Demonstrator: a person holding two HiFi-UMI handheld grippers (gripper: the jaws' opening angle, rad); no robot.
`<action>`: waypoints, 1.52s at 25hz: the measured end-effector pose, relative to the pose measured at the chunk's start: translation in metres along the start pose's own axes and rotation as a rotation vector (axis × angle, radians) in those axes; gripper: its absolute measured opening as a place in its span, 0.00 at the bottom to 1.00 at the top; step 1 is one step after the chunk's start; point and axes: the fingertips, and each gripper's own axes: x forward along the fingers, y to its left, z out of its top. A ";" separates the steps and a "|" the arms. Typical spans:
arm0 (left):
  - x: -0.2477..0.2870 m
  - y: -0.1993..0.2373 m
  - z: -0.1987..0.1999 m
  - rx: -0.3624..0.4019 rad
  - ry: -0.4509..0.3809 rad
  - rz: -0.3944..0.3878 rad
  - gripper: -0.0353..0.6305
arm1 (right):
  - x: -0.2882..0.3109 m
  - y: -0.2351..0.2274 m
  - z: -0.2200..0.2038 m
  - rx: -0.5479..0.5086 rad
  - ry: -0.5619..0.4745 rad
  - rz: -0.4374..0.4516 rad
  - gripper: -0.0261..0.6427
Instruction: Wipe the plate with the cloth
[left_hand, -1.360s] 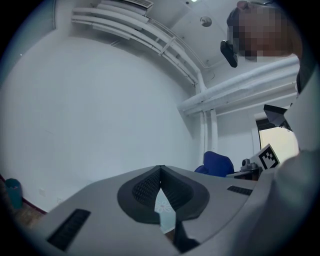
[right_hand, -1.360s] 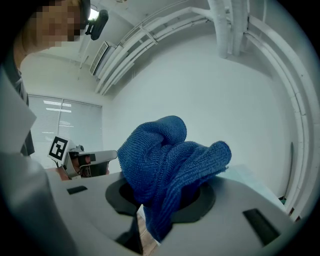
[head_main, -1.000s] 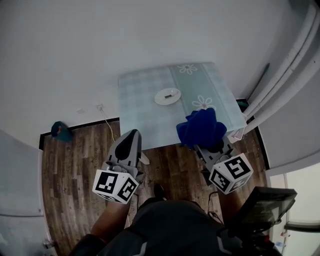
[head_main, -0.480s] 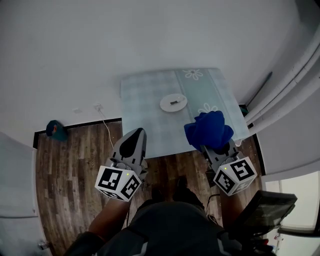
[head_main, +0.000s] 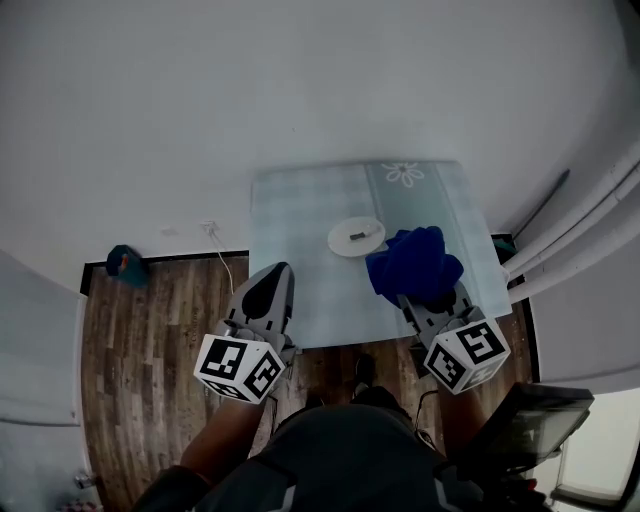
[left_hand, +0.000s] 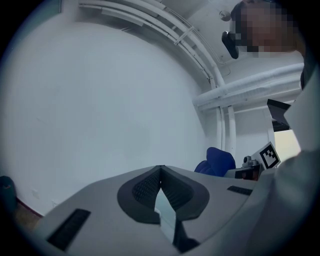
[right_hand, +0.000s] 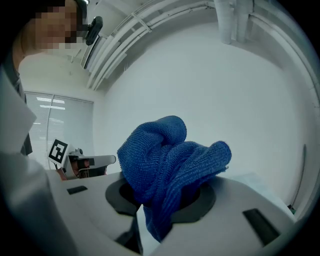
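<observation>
The right tongs (head_main: 430, 300) grip the bunched blue cloth (head_main: 412, 262) above the bench (head_main: 290, 230), just beside the white plate (head_main: 356, 236), while the left tongs (head_main: 272, 277) are closed on nothing near the bench's front edge

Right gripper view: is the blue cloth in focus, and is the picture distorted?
Right gripper view: the blue cloth is sharp, its weave visible; the corners are black and the wall pipes curve. Head view: evenly lit, no glare on the plate.

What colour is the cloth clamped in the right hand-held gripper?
The cloth is deep blue, clearest in the right gripper view.
</observation>
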 end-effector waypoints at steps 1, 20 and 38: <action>0.007 0.000 0.000 0.006 0.001 0.006 0.07 | 0.005 -0.005 0.001 0.001 -0.002 0.010 0.23; 0.142 0.029 -0.028 0.000 0.107 0.178 0.07 | 0.109 -0.124 0.001 0.024 0.066 0.168 0.23; 0.208 0.135 -0.228 -0.235 0.548 0.206 0.07 | 0.269 -0.125 -0.149 0.016 0.371 0.180 0.23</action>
